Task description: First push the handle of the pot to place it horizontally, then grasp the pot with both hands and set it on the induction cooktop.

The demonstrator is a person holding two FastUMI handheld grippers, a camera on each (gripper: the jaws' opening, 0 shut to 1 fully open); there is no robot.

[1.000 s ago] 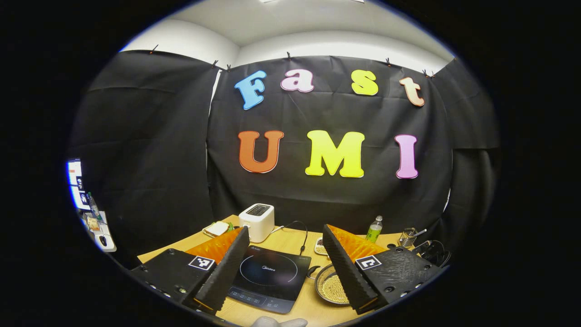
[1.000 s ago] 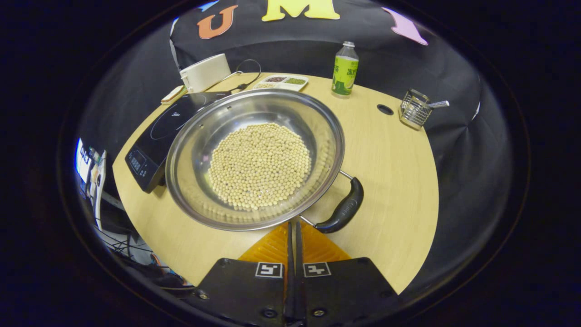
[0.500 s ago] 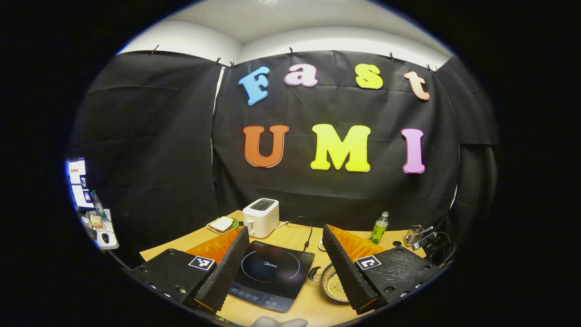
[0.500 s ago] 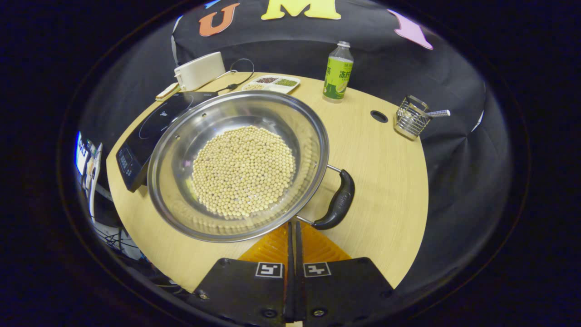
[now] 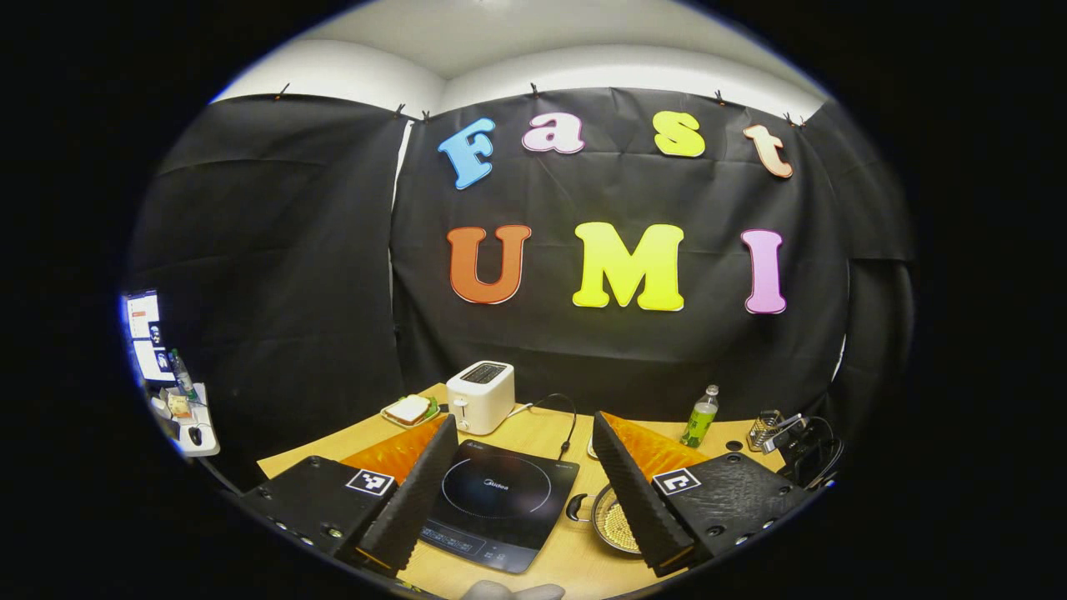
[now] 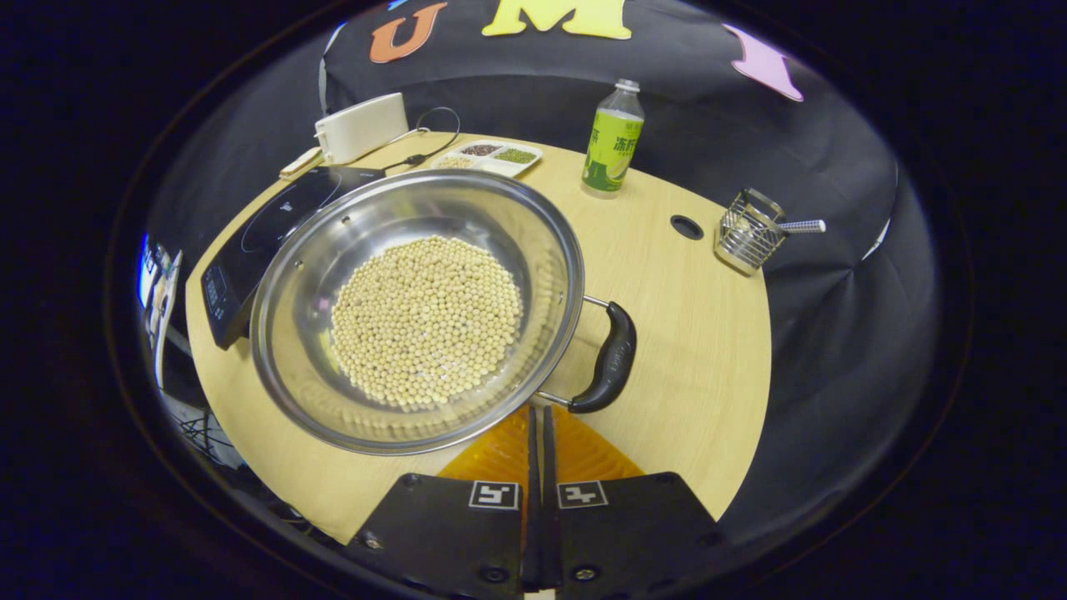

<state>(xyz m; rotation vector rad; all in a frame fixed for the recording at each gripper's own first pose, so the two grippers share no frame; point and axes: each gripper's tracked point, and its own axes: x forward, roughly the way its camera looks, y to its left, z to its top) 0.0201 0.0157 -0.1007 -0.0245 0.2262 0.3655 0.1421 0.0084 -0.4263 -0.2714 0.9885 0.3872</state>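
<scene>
While right tool (image 6: pixel 538 425) sits clenched, empty, by pot (image 6: pixel 413 308) handle (image 6: pixel 607 367), left tool (image 5: pixel 517 492) gaping: careless shove may spill beans (image 6: pixel 425 321).

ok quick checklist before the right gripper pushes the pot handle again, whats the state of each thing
1. Right gripper closed for pushing: ok, fingers together, holding nothing.
2. Tips at the pot handle: ok, right beside its near end; actual touch cannot tell.
3. Pot flat on the table, beans settled inside: ok.
4. Handle horizontal: cannot tell from these views.
5. Induction cooktop surface free: ok; in the right gripper view the pot rim covers its near edge, contact cannot tell.
6. Left gripper open, ready for the two-handed grasp: ok, holding nothing, cooktop ahead of it.
</scene>
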